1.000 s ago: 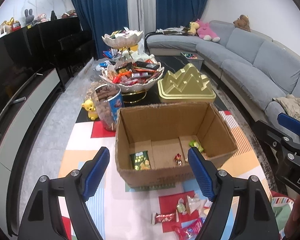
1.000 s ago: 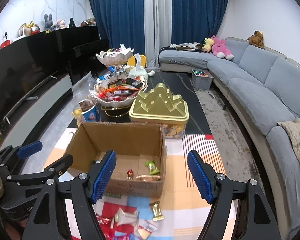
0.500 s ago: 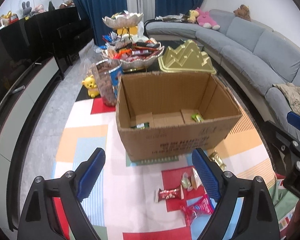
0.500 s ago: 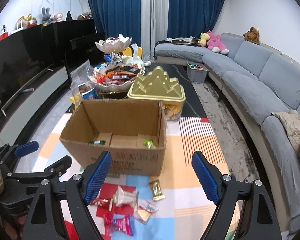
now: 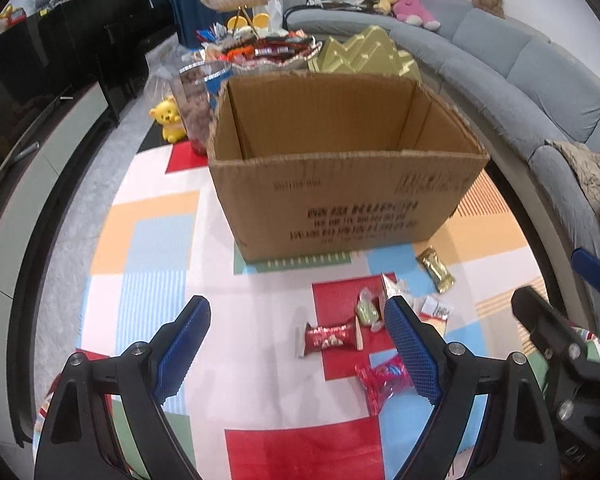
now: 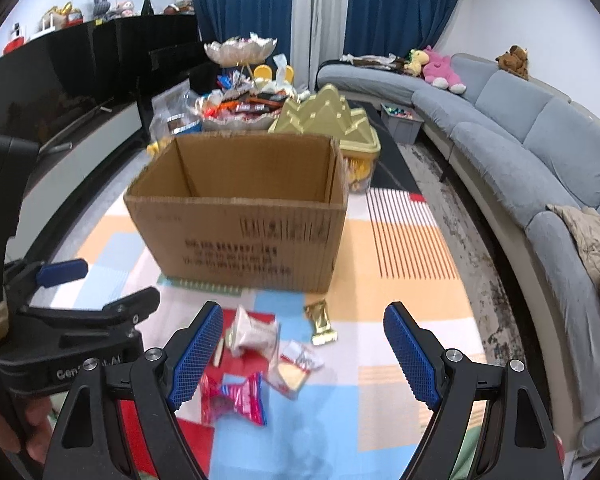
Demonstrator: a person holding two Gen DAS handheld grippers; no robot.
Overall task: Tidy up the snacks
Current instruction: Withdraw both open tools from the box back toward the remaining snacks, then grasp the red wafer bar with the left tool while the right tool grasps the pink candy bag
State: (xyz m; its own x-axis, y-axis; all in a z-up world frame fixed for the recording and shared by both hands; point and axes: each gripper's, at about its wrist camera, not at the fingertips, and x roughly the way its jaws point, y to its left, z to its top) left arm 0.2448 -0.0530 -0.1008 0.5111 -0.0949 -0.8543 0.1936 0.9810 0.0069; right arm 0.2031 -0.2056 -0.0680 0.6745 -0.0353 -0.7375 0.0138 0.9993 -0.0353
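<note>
An open cardboard box [image 5: 340, 184] [image 6: 240, 232] stands on the colourful mat, and its inside is hidden from both views. In front of it lie loose snacks: a red wrapper [image 5: 330, 336], a green candy [image 5: 367, 312], a gold bar [image 5: 436, 270] [image 6: 320, 322], a pink packet [image 5: 380, 380] [image 6: 236, 396] and a white packet [image 6: 254, 330]. My left gripper [image 5: 296, 320] hangs open above the mat, tilted down, with the red wrapper on the floor beyond its gap. My right gripper [image 6: 304, 320] is open over the white and gold snacks and holds nothing.
Behind the box stand a gold mountain-shaped tin [image 5: 364, 54], a tiered bowl of sweets [image 5: 260, 48], a clear jar of nuts [image 5: 194, 104] and a yellow bear toy [image 5: 167, 122]. A grey sofa [image 5: 520, 76] curves along the right, and a dark TV cabinet [image 5: 40, 128] runs along the left.
Both grippers have sunk toward the mat and tipped downward. The box's floor has dropped out of sight, the loose snacks have come closer, and both jaws stand a little wider.
</note>
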